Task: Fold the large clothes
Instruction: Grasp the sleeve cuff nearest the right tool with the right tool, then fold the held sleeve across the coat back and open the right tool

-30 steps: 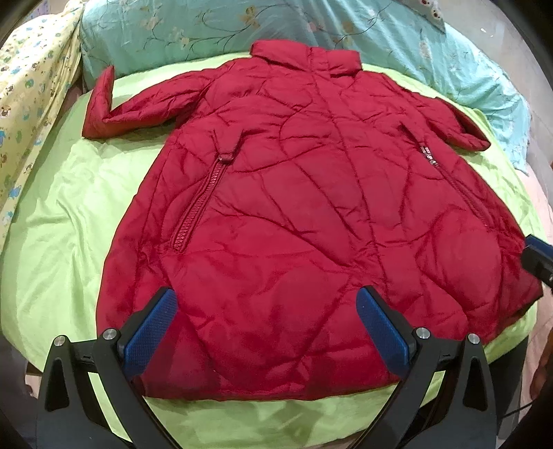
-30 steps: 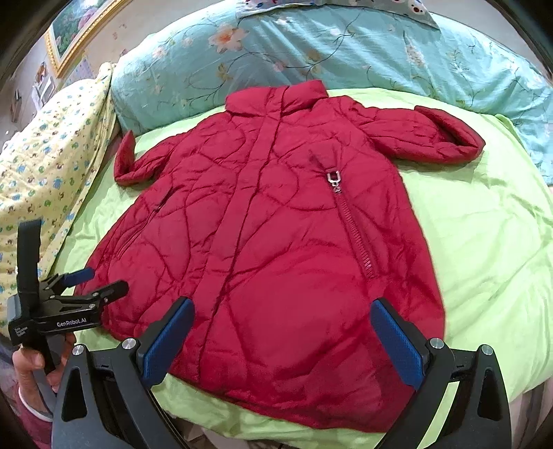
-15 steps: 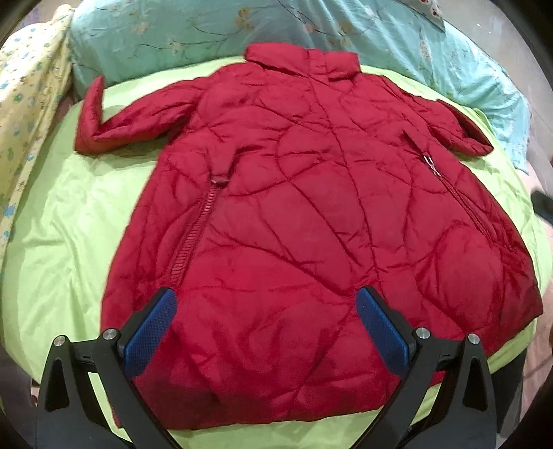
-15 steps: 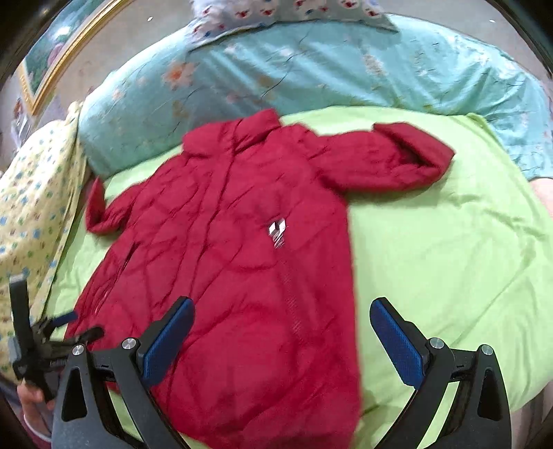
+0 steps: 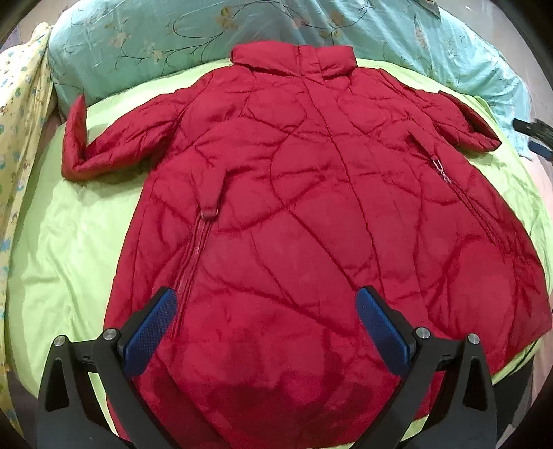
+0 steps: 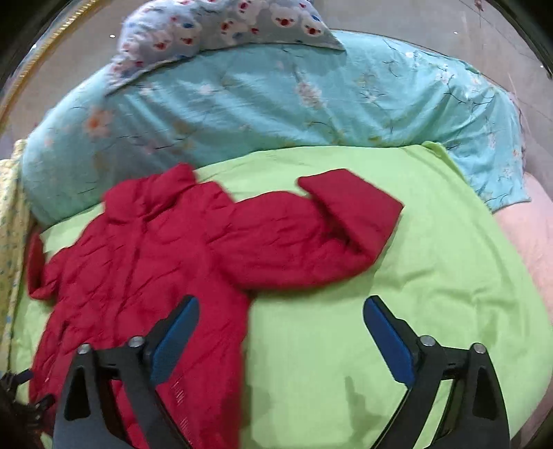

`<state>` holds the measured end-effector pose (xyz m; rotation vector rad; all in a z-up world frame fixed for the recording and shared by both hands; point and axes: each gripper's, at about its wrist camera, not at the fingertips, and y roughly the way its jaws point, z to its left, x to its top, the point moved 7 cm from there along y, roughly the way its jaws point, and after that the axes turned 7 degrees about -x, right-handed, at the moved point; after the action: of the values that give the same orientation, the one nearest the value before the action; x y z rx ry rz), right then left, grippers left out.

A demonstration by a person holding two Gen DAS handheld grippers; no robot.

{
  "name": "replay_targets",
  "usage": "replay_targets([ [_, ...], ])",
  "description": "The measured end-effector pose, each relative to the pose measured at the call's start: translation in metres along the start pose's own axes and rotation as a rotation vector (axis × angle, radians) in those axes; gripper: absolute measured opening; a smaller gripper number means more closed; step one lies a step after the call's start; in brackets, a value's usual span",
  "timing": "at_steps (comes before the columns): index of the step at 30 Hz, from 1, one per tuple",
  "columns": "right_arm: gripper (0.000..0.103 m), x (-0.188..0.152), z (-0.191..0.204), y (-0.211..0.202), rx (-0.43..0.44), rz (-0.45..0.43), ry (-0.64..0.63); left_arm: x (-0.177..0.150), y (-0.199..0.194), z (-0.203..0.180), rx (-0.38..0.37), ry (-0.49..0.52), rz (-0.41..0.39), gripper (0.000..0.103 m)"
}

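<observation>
A red padded coat point(image 5: 311, 207) lies face up and spread flat on a green sheet point(image 5: 79, 241), collar toward the far pillows, both sleeves out to the sides. My left gripper point(image 5: 266, 297) hangs open above the coat's lower part near the hem, holding nothing. My right gripper point(image 6: 281, 307) is over the coat's right edge and the bare green sheet point(image 6: 432, 276), just short of the right sleeve point(image 6: 311, 241). Its jaws are closing but still stand wide, with nothing between them. The right gripper's tip point(image 5: 534, 136) also shows at the edge of the left wrist view.
A teal flowered quilt point(image 6: 276, 103) is bunched along the far side of the bed, with a bear-print pillow point(image 6: 224, 24) behind it. A yellow patterned blanket point(image 5: 17, 121) lies along the left. The sheet's near edge drops off below the hem.
The right gripper has swung from the coat's hem to its right side, toward the sleeve, and its jaws have narrowed a little. The left gripper shifted slightly over the hem, still open.
</observation>
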<state>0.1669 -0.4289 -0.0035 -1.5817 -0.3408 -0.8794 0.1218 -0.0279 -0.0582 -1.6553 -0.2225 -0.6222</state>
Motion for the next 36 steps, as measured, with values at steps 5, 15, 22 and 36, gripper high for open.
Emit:
replay_targets([
  [5, 0.076, 0.032, -0.025, 0.058, -0.143, 0.02, -0.023, 0.017, 0.008, 0.002, -0.02, 0.002, -0.018, 0.103],
  [15, 0.056, 0.048, -0.063, 0.154, -0.246, 0.138, 0.023, 0.052, 0.018, 0.015, -0.002, -0.044, -0.136, 0.103],
  [22, 0.027, 0.052, -0.056, 0.132, -0.157, 0.076, 0.081, 0.053, 0.031, 0.018, -0.047, -0.091, -0.13, 0.103],
  [36, 0.026, 0.036, 0.095, 0.033, 0.288, -0.009, 0.0, 0.04, 0.033, 0.024, -0.149, -0.163, -0.05, 0.103],
])
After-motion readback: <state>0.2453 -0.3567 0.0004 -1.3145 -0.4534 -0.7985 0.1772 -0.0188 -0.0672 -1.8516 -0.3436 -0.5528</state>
